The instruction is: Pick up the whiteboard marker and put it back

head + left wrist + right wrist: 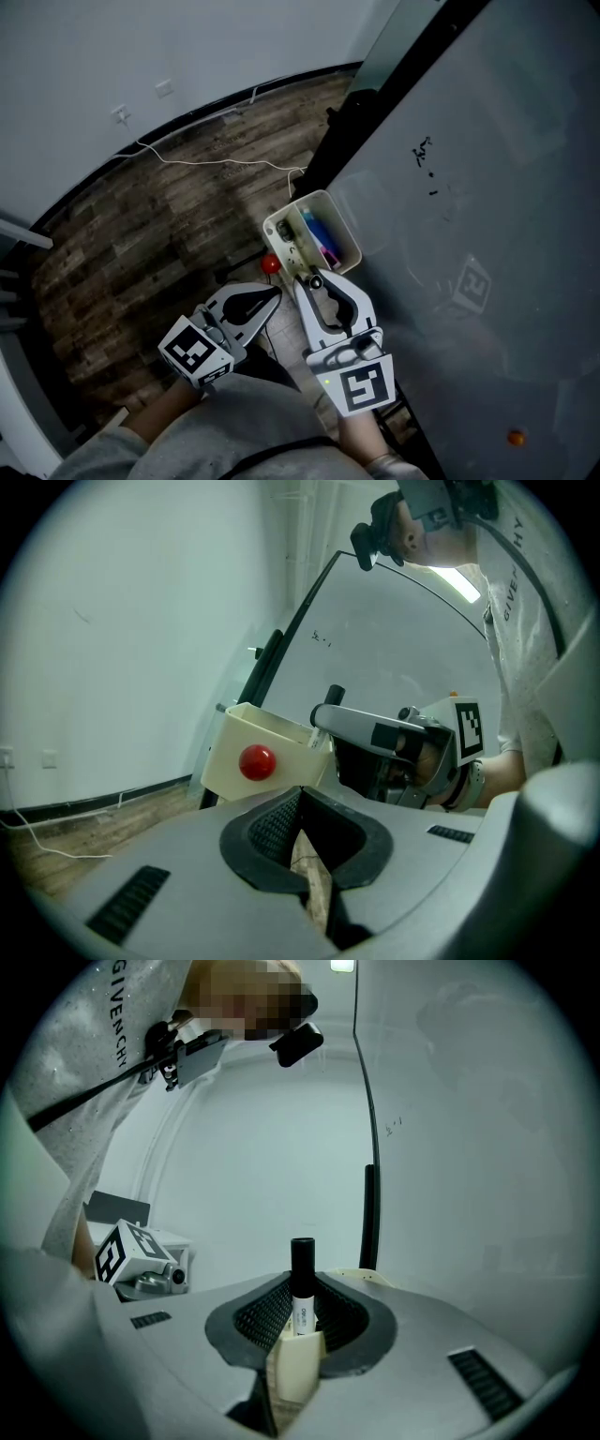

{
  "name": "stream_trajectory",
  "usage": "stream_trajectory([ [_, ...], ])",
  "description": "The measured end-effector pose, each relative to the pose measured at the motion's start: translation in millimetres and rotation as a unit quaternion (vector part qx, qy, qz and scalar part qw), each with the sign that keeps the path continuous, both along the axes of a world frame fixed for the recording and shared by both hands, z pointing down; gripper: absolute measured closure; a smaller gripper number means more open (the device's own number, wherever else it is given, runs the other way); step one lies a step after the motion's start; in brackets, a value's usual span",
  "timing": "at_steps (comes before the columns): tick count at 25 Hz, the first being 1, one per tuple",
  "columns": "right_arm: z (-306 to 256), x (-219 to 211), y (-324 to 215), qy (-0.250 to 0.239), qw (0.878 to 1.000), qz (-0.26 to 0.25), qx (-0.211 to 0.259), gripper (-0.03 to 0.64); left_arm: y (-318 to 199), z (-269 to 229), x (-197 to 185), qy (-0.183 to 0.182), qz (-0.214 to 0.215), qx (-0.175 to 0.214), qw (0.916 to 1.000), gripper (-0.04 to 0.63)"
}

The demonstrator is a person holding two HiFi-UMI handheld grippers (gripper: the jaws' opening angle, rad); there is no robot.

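A whiteboard marker [302,1279] with a black cap and white barrel stands upright between the pads of my right gripper [302,1314], which is shut on it. In the head view the right gripper [314,281] holds the marker's black cap [316,280] at the near rim of a cream holder box [345,217] fixed to the whiteboard [487,187]. Other markers [321,236] stand inside the box. My left gripper [274,296] hangs just left of the right one, shut with nothing in it. In the left gripper view its jaws [305,822] meet below the box [281,738].
A red ball [270,264] sticks to the box's side, close to the left gripper's tip; the left gripper view also shows this red ball [257,761]. A white cable [220,161] lies on the wooden floor [141,244]. The whiteboard's dark frame [375,112] runs up past the box.
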State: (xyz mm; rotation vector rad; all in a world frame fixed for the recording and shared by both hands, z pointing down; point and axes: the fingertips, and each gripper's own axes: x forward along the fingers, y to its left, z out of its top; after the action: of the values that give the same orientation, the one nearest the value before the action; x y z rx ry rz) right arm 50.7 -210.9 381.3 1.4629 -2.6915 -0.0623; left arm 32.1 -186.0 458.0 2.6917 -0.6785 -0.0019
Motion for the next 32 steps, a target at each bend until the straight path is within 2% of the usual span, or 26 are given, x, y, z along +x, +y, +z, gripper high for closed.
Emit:
stream_trajectory([
  [5, 3, -1, 6, 0.013, 1.0, 0.0, 0.004, 0.535, 2, -1, -1, 0.001, -0.001, -0.002, 1.0, 0.58],
  [32, 18, 5, 31, 0.011, 1.0, -0.006, -0.009, 0.518, 18, 3, 4, 0.005, -0.006, -0.004, 1.0, 0.58],
])
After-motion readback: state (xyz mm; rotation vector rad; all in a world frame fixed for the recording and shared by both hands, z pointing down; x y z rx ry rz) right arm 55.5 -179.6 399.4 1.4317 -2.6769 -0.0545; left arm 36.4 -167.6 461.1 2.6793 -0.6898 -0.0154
